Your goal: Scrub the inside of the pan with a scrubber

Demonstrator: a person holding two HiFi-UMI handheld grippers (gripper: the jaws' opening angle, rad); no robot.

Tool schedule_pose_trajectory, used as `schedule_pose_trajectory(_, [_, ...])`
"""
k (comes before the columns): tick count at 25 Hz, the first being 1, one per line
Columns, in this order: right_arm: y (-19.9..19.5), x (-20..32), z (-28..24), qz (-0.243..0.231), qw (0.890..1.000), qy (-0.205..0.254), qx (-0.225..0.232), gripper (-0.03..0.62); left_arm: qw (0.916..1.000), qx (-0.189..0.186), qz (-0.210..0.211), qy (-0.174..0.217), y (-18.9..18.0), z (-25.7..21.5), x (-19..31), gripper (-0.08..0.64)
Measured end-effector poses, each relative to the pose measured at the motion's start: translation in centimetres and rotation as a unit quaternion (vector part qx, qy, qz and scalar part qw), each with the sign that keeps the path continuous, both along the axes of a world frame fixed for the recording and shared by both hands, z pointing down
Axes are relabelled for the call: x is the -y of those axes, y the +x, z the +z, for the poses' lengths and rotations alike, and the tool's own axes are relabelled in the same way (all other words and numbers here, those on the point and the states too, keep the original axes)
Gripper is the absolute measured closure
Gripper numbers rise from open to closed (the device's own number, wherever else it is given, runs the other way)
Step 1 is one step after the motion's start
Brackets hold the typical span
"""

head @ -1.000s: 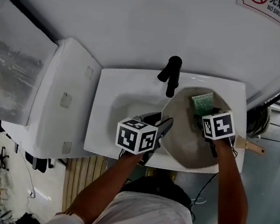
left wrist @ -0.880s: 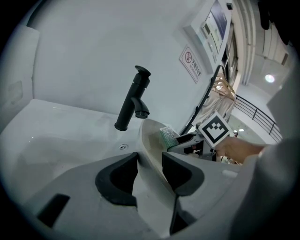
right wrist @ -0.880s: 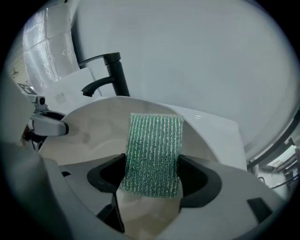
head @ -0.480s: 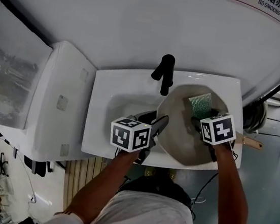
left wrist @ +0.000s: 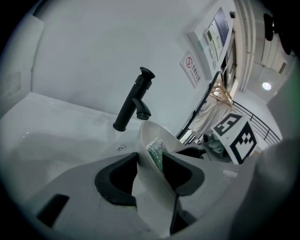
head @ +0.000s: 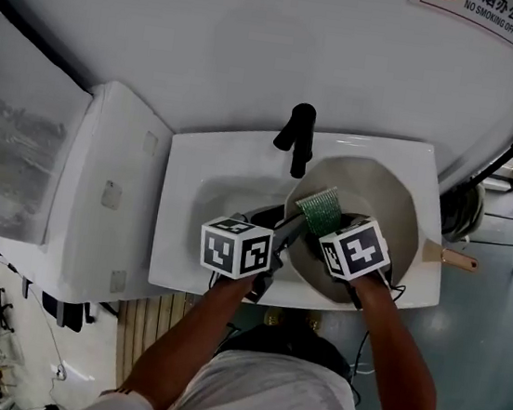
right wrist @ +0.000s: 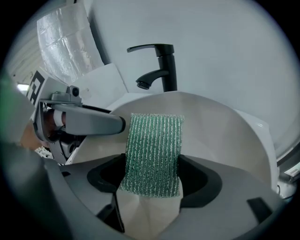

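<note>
A pale round pan (head: 397,208) sits tilted in the white sink (head: 203,183), its wooden handle (head: 455,260) pointing right. My left gripper (head: 288,227) is at the pan's left rim. In the left gripper view the thin pan wall (left wrist: 149,140) runs between the two pads, and that gripper (left wrist: 150,161) is shut on it. My right gripper (head: 328,228) is shut on a green mesh scrubber (head: 319,209). The scrubber (right wrist: 153,152) lies flat against the pan's inside (right wrist: 211,126) on its left part, close to the left gripper; it also shows behind the rim as a green scrubber (left wrist: 155,152).
A black faucet (head: 298,137) stands at the sink's back edge, its spout just over the pan's far-left rim. A white cabinet (head: 99,188) adjoins the sink on the left. A sign (head: 475,5) hangs on the wall behind. Cables and a pipe are at the right.
My right gripper has carried the scrubber leftward across the pan, from the far right side to the left side beside the left gripper. The left gripper has stayed at the rim.
</note>
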State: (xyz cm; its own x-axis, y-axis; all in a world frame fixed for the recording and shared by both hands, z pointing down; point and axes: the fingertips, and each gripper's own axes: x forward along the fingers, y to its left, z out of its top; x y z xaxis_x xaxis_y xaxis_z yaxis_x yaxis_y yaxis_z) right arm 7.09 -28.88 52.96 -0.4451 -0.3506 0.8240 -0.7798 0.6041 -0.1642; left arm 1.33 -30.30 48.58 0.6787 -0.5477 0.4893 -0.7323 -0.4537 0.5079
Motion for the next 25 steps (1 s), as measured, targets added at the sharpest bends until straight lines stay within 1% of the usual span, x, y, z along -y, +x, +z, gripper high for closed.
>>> schedule_pose_trajectory(4, [-1.4,-0.2,0.0,-0.01,1.0,-0.005,0.013,0.239,1.0,0.0,0.001,-0.001,0.1,0.0,0.0,0.387])
schedule_pose_trajectory(8, [-1.1,0.0,0.9,-0.011,1.0,-0.011,0.0,0.239,1.0,0.0,0.002,-0.001,0.0,0.0,0.0,0.387])
schedule_pose_trajectory(12, [1.5,0.6,1.6,0.004,1.0,-0.013,-0.024,0.239,1.0,0.001,0.002,0.0,0.0,0.0,0.0,0.387])
schedule_pose_trajectory(17, [5.8,1.1,1.9,0.041,0.998,-0.015,-0.041,0.239,1.0,0.003,0.003,0.0,0.0,0.0,0.0,0.387])
schedule_pose_trajectory(21, [9.0,1.4,1.9,0.071,0.996,-0.015,-0.05,0.239,1.0,0.005,0.004,0.0,0.0,0.1,0.0,0.387])
schedule_pose_trajectory(25, [11.2,1.7,1.7,0.092,0.994,-0.011,-0.052,0.239,1.0,0.005,0.004,0.0,0.0,0.1,0.0,0.387])
